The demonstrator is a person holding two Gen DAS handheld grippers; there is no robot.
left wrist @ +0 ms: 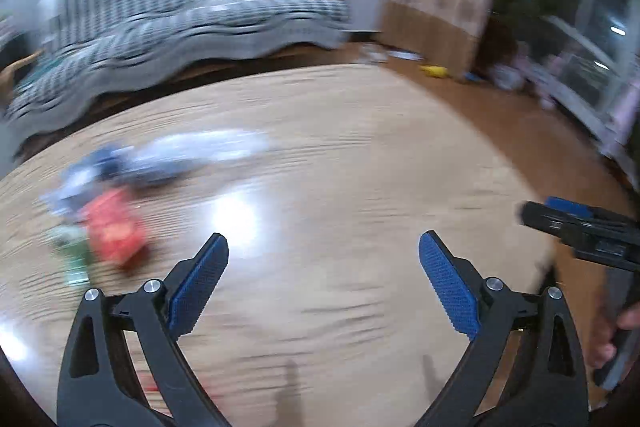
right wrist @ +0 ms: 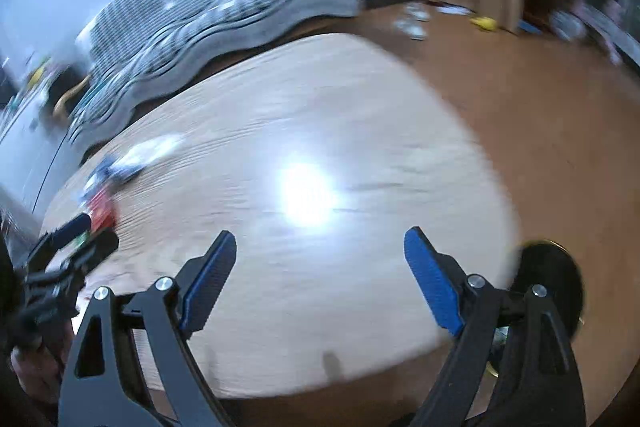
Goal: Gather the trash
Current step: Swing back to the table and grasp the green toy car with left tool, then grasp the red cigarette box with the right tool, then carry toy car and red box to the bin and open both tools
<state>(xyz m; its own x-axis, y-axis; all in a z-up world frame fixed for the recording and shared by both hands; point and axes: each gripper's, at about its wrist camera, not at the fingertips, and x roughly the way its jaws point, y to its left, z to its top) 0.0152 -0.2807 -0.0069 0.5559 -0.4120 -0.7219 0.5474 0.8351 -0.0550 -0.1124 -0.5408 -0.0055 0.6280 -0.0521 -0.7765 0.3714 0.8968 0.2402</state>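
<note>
Wrappers on tabletop: light, crinkly, likely slippery | pinch an edge | left gripper and right gripper fingers wide, empty

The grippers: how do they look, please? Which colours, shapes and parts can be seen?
Both the left gripper and the right gripper have black plastic arms with triangular cut-outs and round silver bolts at the joints. Each finger ends in a flat blue pad with fine ribbed texture. No cables or markings are visible.
</note>
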